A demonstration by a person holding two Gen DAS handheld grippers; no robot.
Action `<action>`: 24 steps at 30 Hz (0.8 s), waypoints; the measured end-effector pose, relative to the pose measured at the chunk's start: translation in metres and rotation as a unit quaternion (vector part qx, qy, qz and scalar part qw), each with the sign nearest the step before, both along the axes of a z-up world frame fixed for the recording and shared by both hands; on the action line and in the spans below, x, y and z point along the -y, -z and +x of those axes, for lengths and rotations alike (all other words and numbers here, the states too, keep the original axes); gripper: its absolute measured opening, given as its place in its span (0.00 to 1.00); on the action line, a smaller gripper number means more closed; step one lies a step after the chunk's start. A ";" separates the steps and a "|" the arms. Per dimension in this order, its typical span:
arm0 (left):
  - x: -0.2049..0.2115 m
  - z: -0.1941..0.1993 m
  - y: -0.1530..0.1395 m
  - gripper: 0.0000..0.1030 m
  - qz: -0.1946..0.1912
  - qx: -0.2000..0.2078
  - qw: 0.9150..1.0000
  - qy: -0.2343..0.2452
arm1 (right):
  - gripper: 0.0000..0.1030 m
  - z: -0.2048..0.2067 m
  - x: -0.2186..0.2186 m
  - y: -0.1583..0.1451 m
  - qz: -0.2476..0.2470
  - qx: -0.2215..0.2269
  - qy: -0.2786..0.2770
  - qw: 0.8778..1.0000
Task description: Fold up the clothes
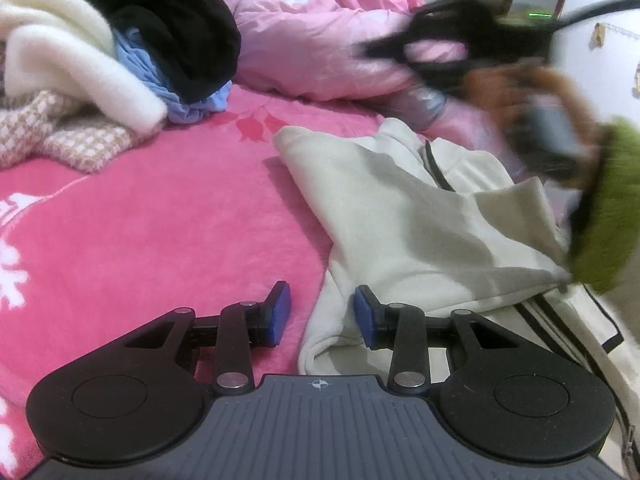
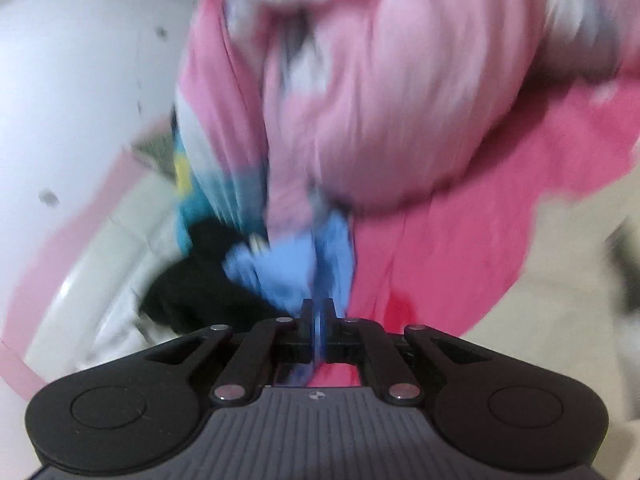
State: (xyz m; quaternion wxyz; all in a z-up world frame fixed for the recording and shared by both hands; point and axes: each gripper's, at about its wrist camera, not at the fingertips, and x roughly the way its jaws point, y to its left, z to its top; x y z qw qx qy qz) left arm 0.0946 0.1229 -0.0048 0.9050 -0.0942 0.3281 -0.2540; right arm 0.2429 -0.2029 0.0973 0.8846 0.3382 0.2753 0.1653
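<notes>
The cream zip-up jacket (image 1: pixel 400 216) lies crumpled on the pink bed blanket (image 1: pixel 160 232), its hem just ahead of the left tool (image 1: pixel 322 316), whose blue pads stand apart with nothing between them, the near edge of the fabric lying below the gap. It looks like soft, thick fleece: light, floppy, likely to sag and drag along the plush blanket rather than slide, so I would pinch it at a firm edge such as the hem corner or beside the dark zip (image 1: pixel 438 168), where the cloth is doubled. The right tool (image 2: pixel 318 312) is clenched tight; its view is badly smeared, and I cannot tell whether it pinches any cloth, though blue fabric (image 2: pixel 296 264) shows right at its tip. A heap of other clothes (image 1: pixel 120 48), white, black and blue, waits at the far side, beside the pink quilt (image 1: pixel 320 40).
</notes>
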 end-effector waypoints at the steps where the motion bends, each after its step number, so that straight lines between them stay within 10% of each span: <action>1: -0.001 0.000 0.000 0.36 -0.003 -0.002 1.000 0.000 | 0.04 -0.022 0.019 -0.017 -0.008 0.012 0.014 1.000; 7: -0.004 0.001 -0.002 0.36 -0.017 -0.008 1.000 -0.003 | 0.23 -0.168 0.130 -0.076 -0.054 0.018 0.130 0.990; 13: -0.006 0.003 -0.002 0.36 -0.025 -0.012 1.000 -0.006 | 0.34 -0.236 0.178 0.004 -0.017 -0.139 0.182 0.973; 17: -0.009 0.004 -0.001 0.36 -0.037 -0.016 0.999 -0.006 | 0.35 -0.224 0.198 0.070 0.049 -0.222 0.217 0.950; 24: -0.010 0.005 0.000 0.36 -0.045 -0.018 0.999 -0.005 | 0.35 -0.183 0.210 0.105 0.119 -0.214 0.240 0.940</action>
